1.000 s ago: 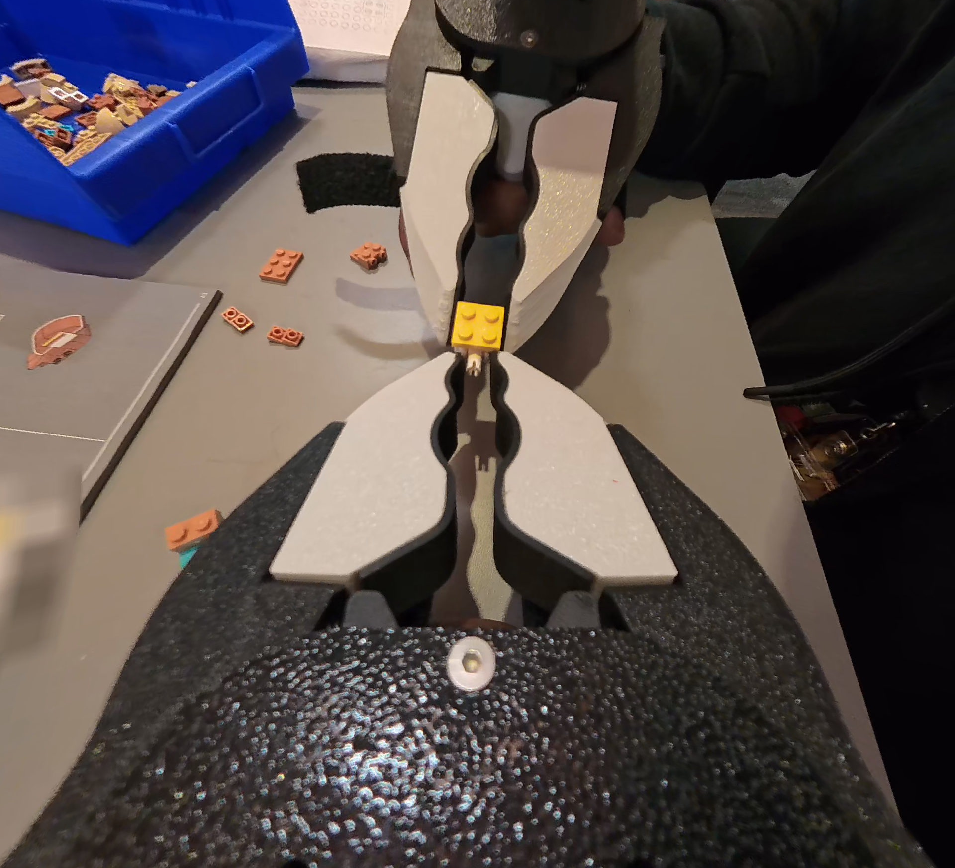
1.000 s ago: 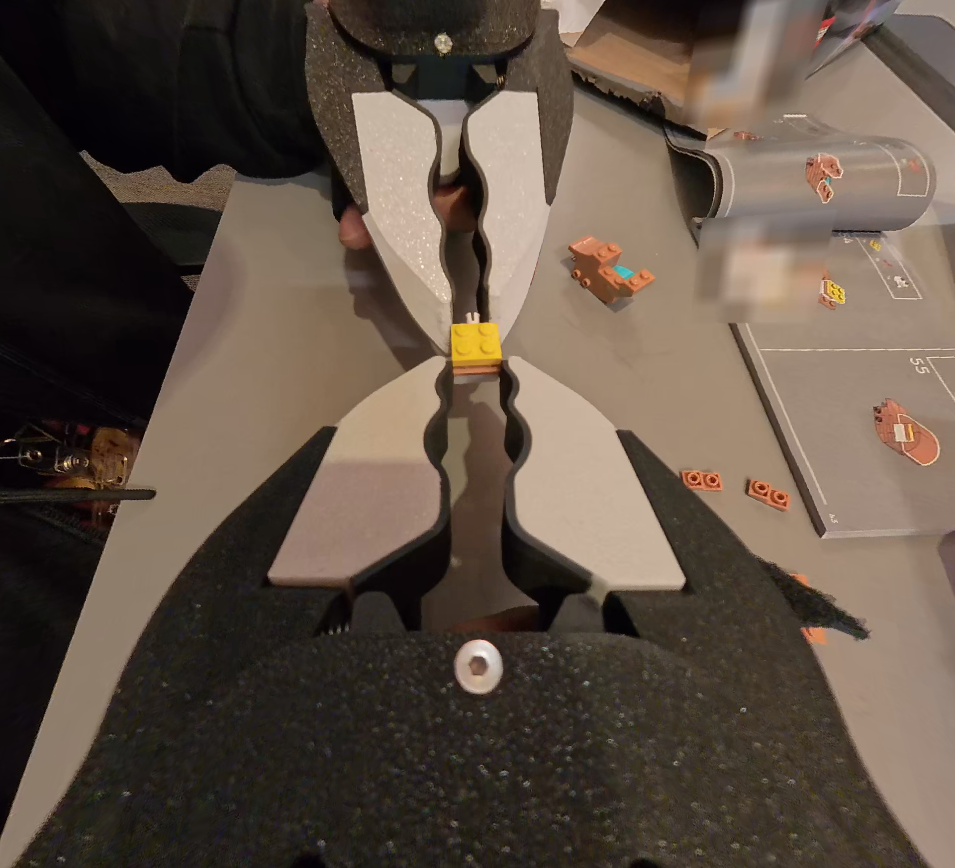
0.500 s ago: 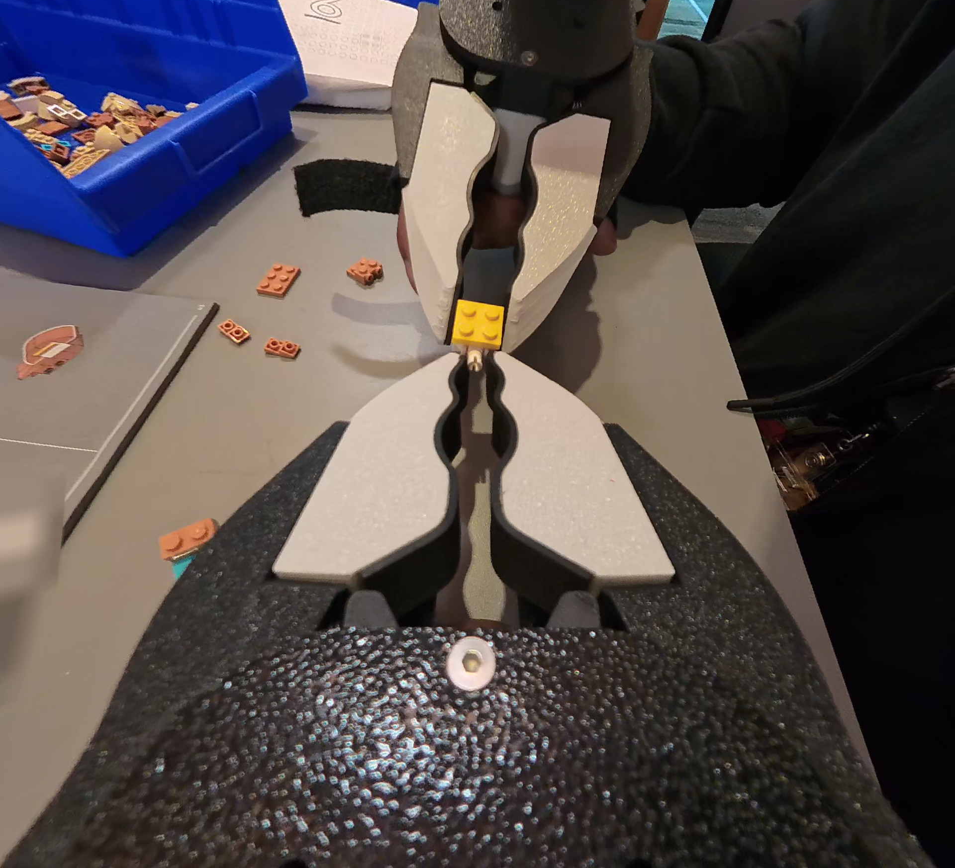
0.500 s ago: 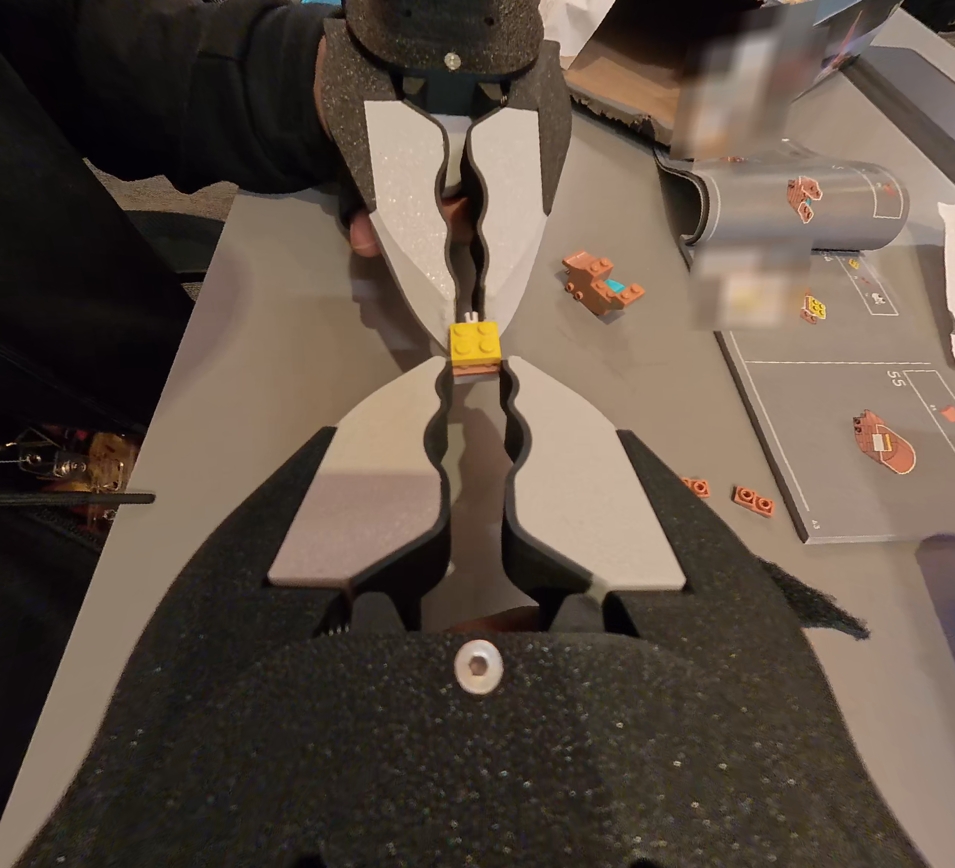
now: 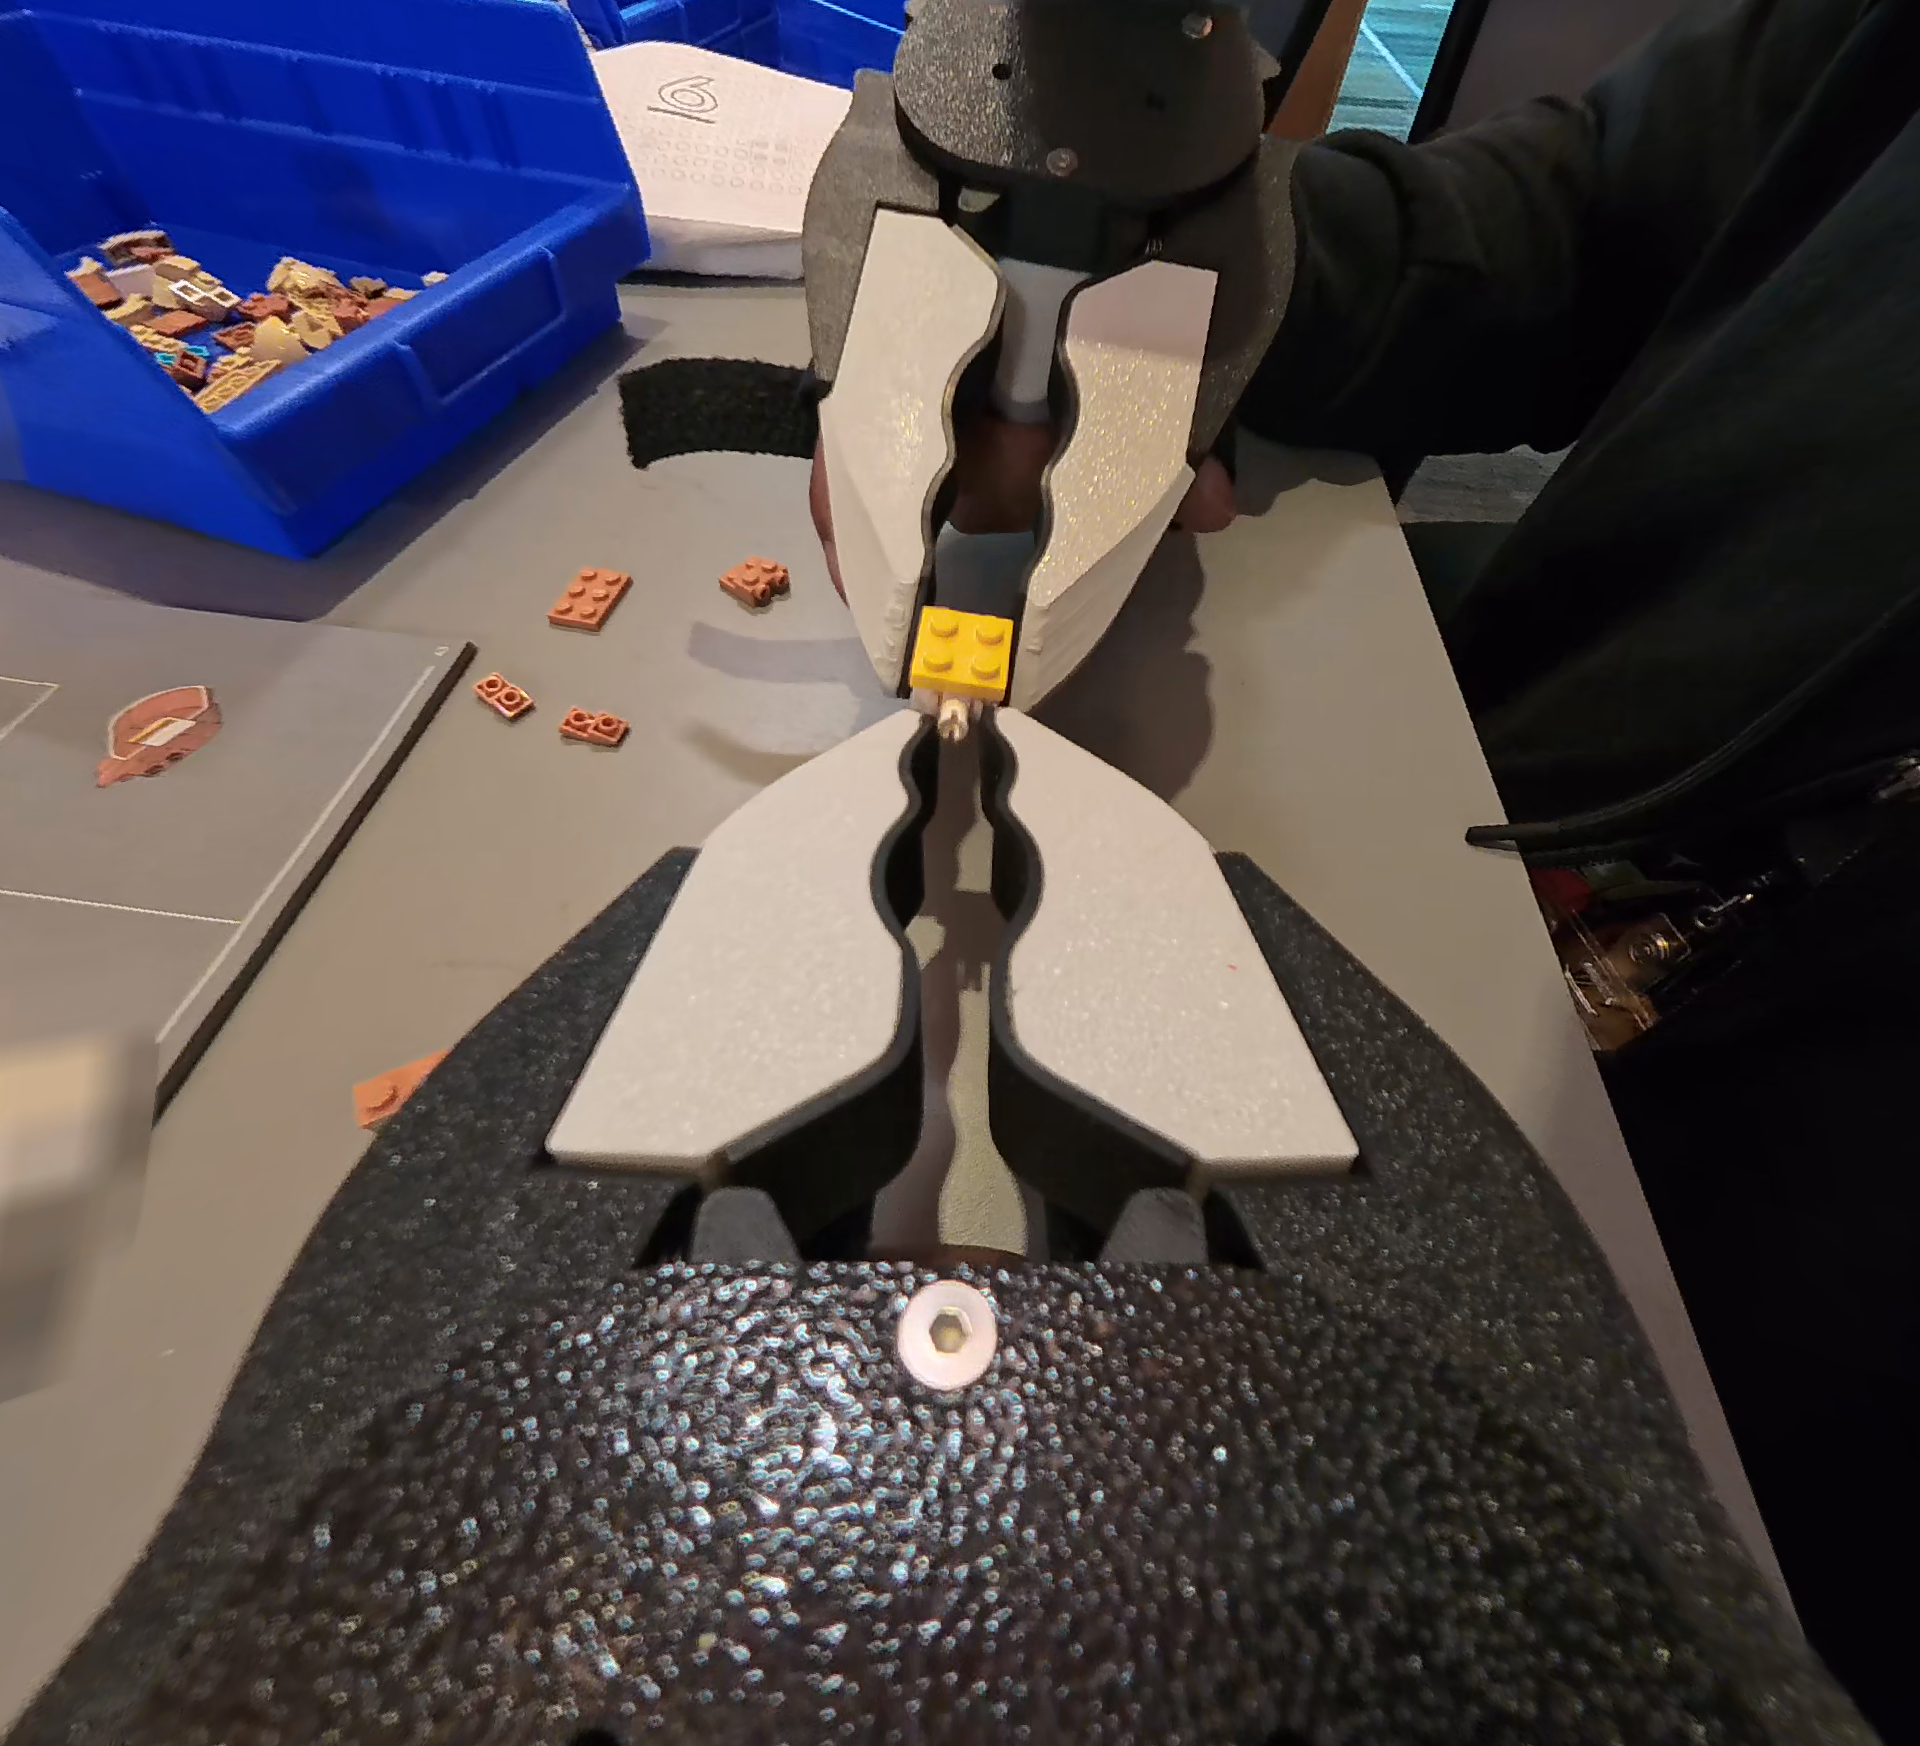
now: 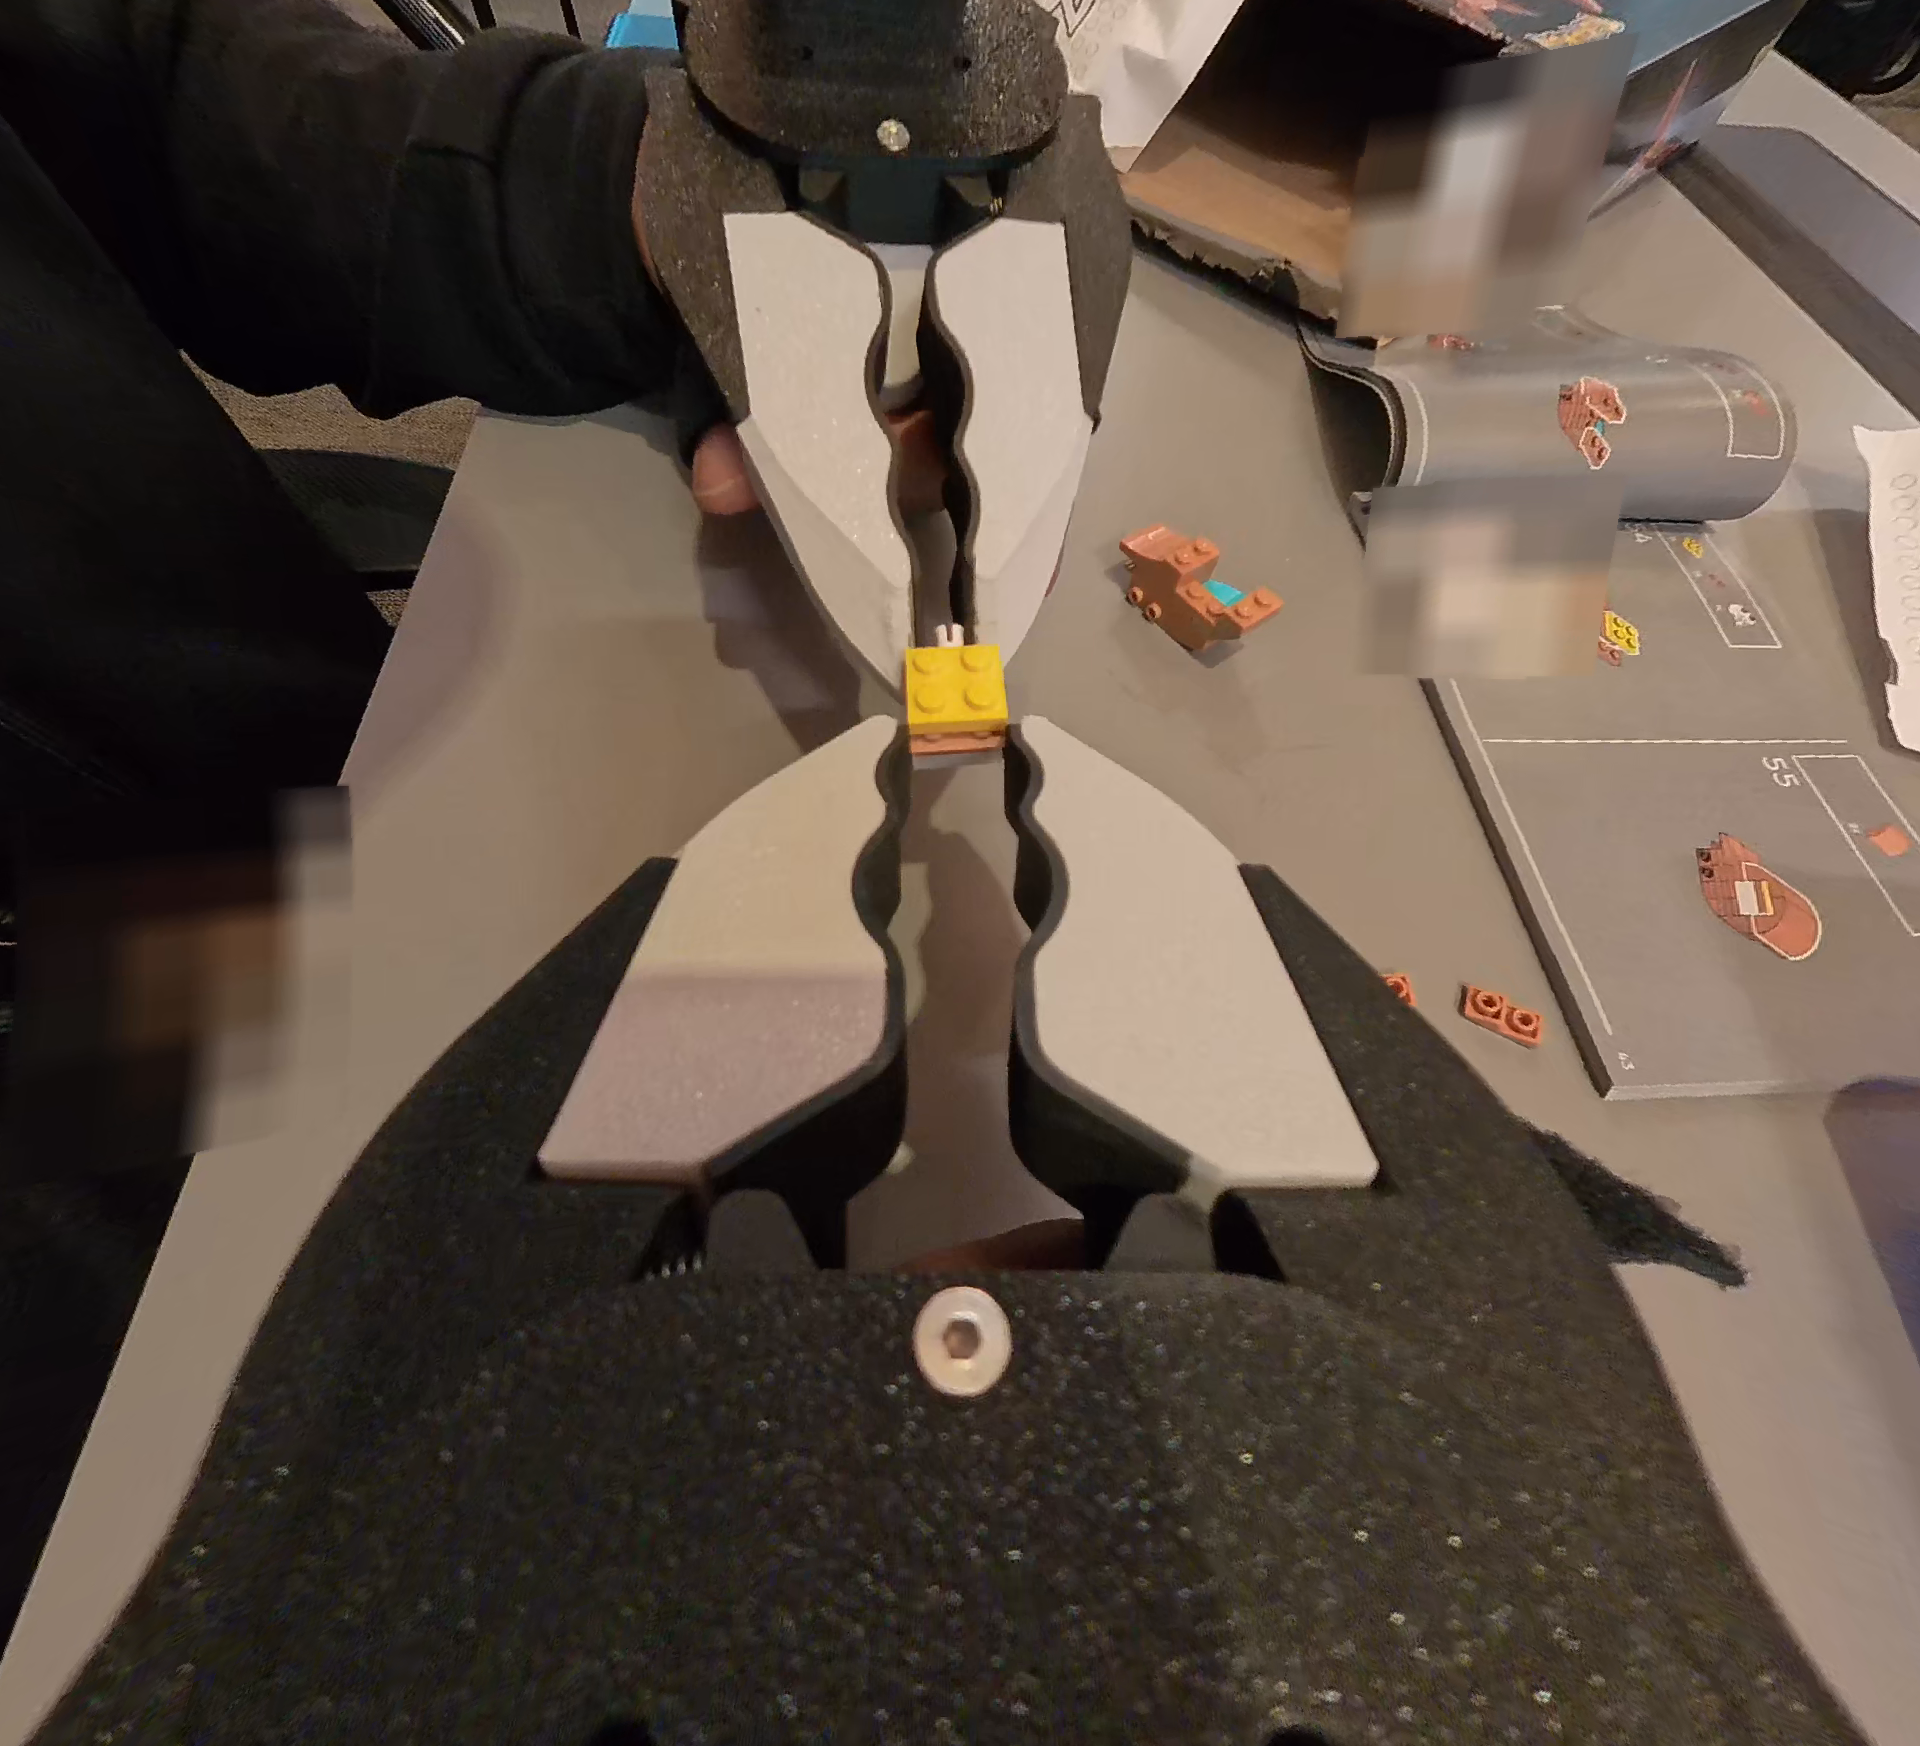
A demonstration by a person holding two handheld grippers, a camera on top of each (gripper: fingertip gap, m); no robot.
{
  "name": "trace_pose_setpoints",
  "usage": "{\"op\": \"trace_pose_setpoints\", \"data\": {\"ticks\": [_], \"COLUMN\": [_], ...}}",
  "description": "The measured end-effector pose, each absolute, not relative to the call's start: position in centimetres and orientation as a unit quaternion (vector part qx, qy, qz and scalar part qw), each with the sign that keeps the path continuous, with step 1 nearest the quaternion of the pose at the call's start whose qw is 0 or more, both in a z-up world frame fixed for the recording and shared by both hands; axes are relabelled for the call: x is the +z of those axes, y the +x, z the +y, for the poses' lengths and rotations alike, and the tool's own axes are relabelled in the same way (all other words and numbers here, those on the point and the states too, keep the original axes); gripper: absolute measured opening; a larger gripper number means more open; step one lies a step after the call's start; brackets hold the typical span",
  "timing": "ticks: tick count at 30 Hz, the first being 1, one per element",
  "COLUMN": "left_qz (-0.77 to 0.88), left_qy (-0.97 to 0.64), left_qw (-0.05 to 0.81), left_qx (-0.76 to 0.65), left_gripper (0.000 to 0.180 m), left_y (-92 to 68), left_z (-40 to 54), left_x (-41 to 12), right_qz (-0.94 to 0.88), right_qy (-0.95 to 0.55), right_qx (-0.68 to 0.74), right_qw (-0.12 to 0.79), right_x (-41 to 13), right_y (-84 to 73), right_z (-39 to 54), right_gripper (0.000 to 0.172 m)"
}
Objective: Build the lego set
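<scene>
Left wrist view: the left gripper [image 5: 954, 732] sits at centre frame, its claw nearly pressed together and pinching a tiny white peg [image 5: 953, 717]. The right gripper [image 5: 961, 668] faces it tip to tip from the upper centre. That claw is clamped on a yellow plate [image 5: 961, 652], with a pad pressed against each side. The peg touches the near edge of the plate, and both pieces are held above the grey table [image 5: 1299, 761].

In the right wrist view a thin brown plate [image 6: 956, 740] shows under the yellow one, gripped along with it.

A blue bin [image 5: 312, 449] of mixed pieces stands at the upper left, with loose brown plates [image 5: 590, 598] on the table below it. An open instruction booklet [image 5: 208, 865] lies at the left edge. A small brown build [image 6: 1195, 600] rests right of centre in the right wrist view.
</scene>
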State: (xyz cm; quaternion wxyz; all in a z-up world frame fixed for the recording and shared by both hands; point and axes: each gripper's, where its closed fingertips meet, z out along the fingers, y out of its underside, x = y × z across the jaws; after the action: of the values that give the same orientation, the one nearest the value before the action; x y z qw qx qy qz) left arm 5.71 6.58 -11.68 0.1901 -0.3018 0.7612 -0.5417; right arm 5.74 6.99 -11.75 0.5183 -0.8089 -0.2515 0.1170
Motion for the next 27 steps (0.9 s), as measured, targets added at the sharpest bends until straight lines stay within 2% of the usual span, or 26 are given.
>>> {"op": "trace_pose_setpoints", "data": {"ticks": [16,27], "left_qz": [0.765,0.775], "left_qy": [-0.296,-0.28], "left_qw": [0.207,0.213], "left_qx": [-0.534,-0.525], "left_gripper": [0.011,0.008], "left_y": [5.94,5.78], "left_z": [6.69,6.52], "left_x": [-11.74,-11.96], "right_qz": [-0.253,-0.258], "right_qy": [-0.811,-0.814], "right_qx": [0.118,0.12], "right_qw": [0.513,0.507], "right_x": [-11.91,-12.15], "right_y": [5.79,5.65], "right_z": [6.91,6.91], "right_gripper": [0.016,0.017]}}
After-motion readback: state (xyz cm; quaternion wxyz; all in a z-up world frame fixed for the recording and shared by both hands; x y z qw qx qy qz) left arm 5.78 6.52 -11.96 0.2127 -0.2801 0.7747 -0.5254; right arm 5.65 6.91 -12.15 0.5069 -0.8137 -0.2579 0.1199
